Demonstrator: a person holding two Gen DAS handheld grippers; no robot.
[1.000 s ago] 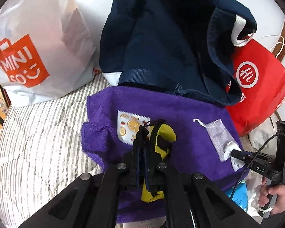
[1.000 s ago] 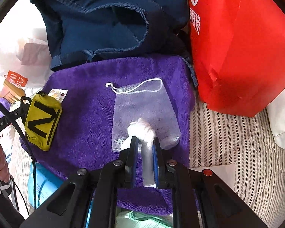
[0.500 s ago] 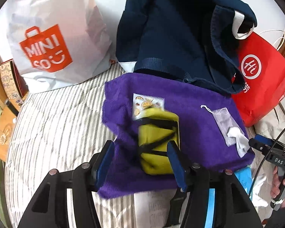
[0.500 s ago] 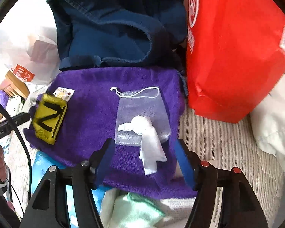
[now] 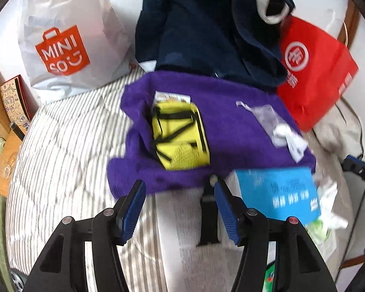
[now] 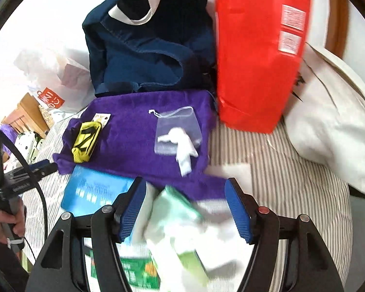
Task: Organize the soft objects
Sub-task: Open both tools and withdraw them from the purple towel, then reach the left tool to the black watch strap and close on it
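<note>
A purple towel [image 5: 233,131] [image 6: 133,131] lies spread on the striped bed. On it lie a yellow pouch with black straps [image 5: 180,136] [image 6: 86,141], a small fruit-print packet [image 5: 171,96] [image 6: 101,116], and a sheer drawstring bag [image 5: 266,116] [image 6: 177,126] with a white cloth [image 5: 290,140] [image 6: 182,148] sticking out. My left gripper [image 5: 177,194] is open and empty, just short of the towel's near edge. My right gripper [image 6: 185,192] is open and empty, above a green tissue pack [image 6: 177,209].
A dark blue bag [image 5: 206,31] [image 6: 146,43] stands behind the towel. A red paper bag [image 5: 314,73] [image 6: 258,48] is on the right, a white Miniso bag [image 5: 65,41] on the left. A blue pack [image 5: 277,192] [image 6: 95,192] lies by the towel. A white pillow [image 6: 333,126] is at right.
Both grippers opened, let go of the yellow pouch and the white cloth on the towel, and drew back toward me.
</note>
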